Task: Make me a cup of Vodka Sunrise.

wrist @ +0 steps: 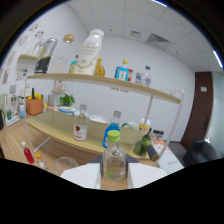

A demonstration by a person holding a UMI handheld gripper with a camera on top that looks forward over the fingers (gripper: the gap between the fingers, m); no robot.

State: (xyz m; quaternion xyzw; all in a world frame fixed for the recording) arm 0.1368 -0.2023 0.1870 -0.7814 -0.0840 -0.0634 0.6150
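A small clear bottle with a light green cap (114,159) stands upright between my two white fingers (82,176), and my gripper (114,174) is shut on its lower body. A clear empty glass (65,164) sits just left of the left finger on the wooden table. Beyond it, a clear spirit bottle with a red label (80,127) stands on the lower shelf. A blue-capped bottle (112,133) stands right behind the held bottle. A small red bottle (27,152) stands further left. The bottom of the held bottle is hidden.
A two-level wooden shelf (100,80) crosses the scene. Its top board carries a large white bottle (90,52), a blender (45,55) and several small bottles. An orange pot (34,105), a green plant (66,100) and green fruit (141,146) sit lower down. A dark door (201,107) is at the right.
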